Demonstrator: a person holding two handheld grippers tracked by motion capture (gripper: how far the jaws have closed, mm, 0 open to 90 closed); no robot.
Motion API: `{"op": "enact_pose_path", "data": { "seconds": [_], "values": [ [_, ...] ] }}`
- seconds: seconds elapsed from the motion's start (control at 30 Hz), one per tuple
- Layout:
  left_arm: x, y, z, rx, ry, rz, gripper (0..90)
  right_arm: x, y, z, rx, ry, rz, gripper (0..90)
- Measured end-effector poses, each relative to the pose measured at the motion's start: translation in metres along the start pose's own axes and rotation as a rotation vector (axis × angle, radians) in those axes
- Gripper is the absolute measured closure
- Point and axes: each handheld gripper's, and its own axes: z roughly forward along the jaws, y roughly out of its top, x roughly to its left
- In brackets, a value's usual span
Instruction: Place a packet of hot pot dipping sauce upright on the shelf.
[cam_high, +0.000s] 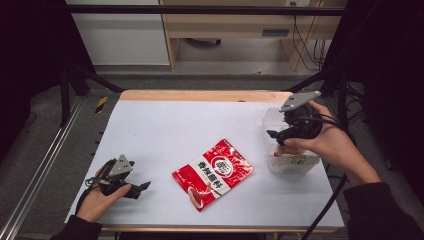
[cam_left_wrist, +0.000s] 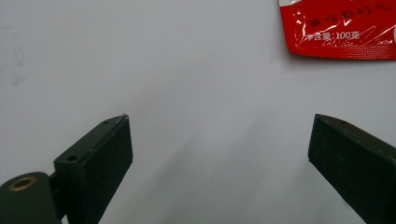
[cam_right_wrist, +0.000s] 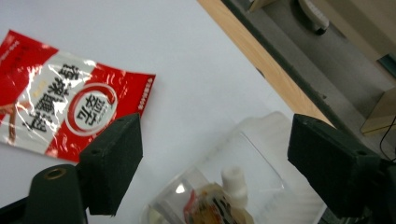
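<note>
- Done, by the look of it: spouted pouch (cam_right_wrist: 217, 205) lying in clear container (cam_high: 292, 165); right gripper (cam_high: 280, 137) above, jaws wide, empty.
- Left: red sachet (cam_high: 213, 173) on white table (cam_high: 165, 130); left gripper (cam_high: 140, 189) wide open, empty.

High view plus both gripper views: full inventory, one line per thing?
Sachet: 1, red and white with printed characters, flat on the table's middle.
Container: 1, clear plastic, at the table's right side below the right gripper, lid open toward the far side.
Pouch: 1, orange and white with a white spout, inside the container.
Table: 1, white top with a wooden far edge.
Left gripper: 1, black, low at the table's near left, jaws open with nothing between them.
Right gripper: 1, black, above the container, jaws open with nothing between them.
</note>
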Motion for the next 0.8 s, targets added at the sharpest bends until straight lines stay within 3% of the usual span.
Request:
{"op": "enact_pose_path", "data": {
  "seconds": [0.07,0.17,0.33,0.53,0.63,0.8],
  "values": [
    [0.000,0.000,0.000,0.001,-0.001,-0.002,6.3,0.012,0.009,0.001,-0.023,-0.022,0.004,16.9],
    [0.000,0.000,0.001,0.002,-0.001,0.000,6.3,0.026,0.017,0.005,-0.015,-0.054,0.012,15.2],
    [-0.002,0.000,0.001,0.004,-0.002,0.005,6.3,0.051,0.028,0.019,-0.034,-0.076,0.049,13.6],
    [-0.002,0.000,0.002,0.007,-0.005,0.009,6.3,0.075,0.031,0.044,-0.082,-0.046,0.082,11.1],
    [-0.003,0.000,0.002,0.006,-0.006,0.008,6.3,0.084,0.030,0.057,-0.114,0.004,0.123,9.5],
    [-0.003,0.001,0.002,0.006,-0.006,0.012,6.3,0.096,0.026,0.075,-0.112,0.015,0.138,9.1]
  ]
}}
